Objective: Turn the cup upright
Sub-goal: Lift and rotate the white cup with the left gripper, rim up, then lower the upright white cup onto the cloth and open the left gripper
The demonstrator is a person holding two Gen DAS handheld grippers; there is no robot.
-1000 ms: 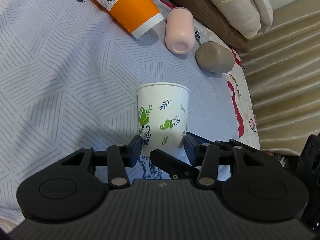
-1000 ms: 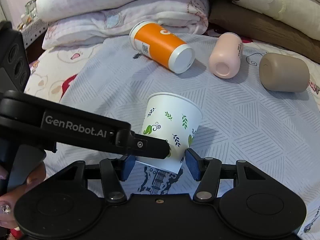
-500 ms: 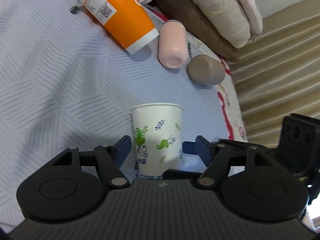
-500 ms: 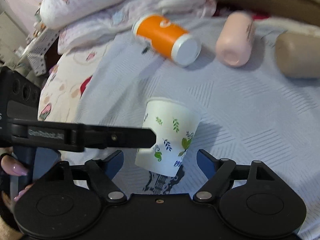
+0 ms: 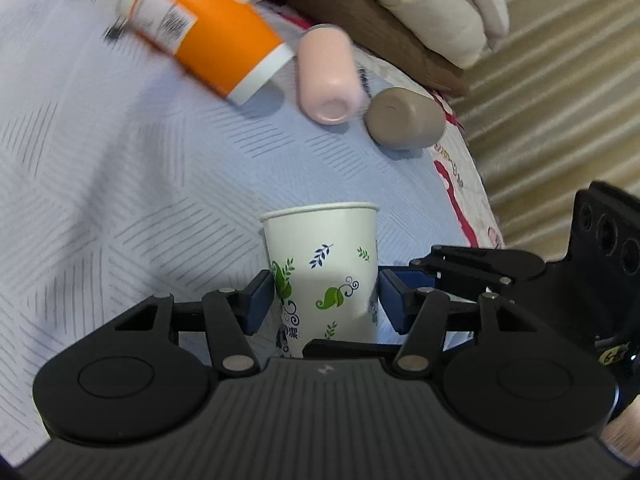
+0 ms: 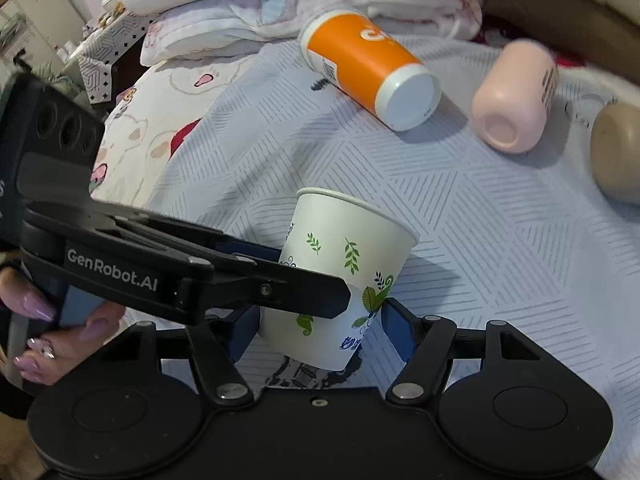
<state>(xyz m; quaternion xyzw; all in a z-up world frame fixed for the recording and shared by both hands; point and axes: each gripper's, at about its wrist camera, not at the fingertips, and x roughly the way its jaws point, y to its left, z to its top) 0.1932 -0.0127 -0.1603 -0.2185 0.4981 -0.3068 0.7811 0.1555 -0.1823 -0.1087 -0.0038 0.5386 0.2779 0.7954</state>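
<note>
Your paper cup [image 5: 322, 268] stands on the bedspread [image 5: 120, 184], between both grippers' fingers. Behind it, left to right: three cups lying down, bedding behind.

Orange cup [image 5: 204, 28] motion-blurred; brown cup [image 6: 618, 152] cut by edge.

Both grippers are closing back in around the leaf-print paper cup [image 5: 322, 276]. Left gripper [image 5: 325, 298] pads are now flanking its lower wall; right gripper [image 6: 318, 330] is narrowing likewise. The cup is leaning less in the right wrist view.
</note>
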